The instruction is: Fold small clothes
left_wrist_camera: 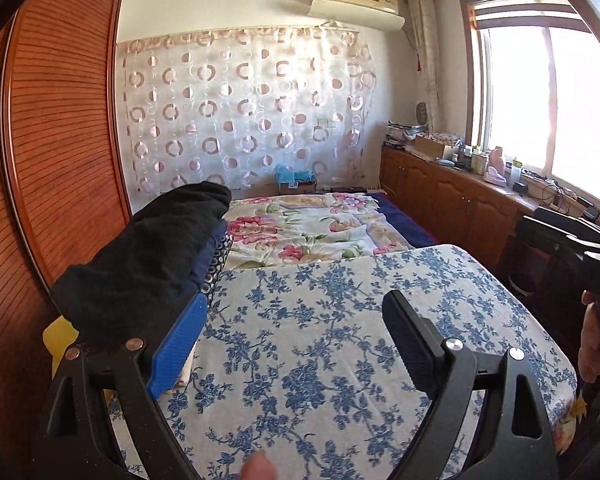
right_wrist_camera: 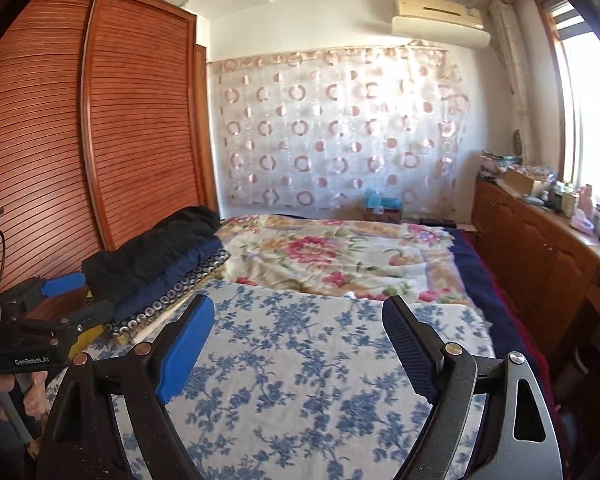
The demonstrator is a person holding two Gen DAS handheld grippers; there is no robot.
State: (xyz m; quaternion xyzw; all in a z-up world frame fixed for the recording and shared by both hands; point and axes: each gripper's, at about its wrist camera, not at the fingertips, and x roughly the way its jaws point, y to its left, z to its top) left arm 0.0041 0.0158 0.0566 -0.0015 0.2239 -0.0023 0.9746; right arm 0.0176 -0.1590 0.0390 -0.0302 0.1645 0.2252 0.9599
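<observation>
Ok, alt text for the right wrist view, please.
Open right gripper hovers empty over a blue-floral cloth on a bed. A stack of folded dark clothes sits to the left, beside the left gripper; a floral blanket lies beyond.

We see the left claw (left_wrist_camera: 296, 344) spread wide over the floral bench (left_wrist_camera: 340, 360); stacked dark clothes (left_wrist_camera: 148, 252) just left of it.

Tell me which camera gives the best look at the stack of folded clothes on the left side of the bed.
The right wrist view. It shows the stack of folded clothes unobstructed, with its layers distinct: black on top, navy below, a patterned piece at the bottom. In the left wrist view the stack sits partly behind the left gripper, and the black top hides most lower layers.
</observation>
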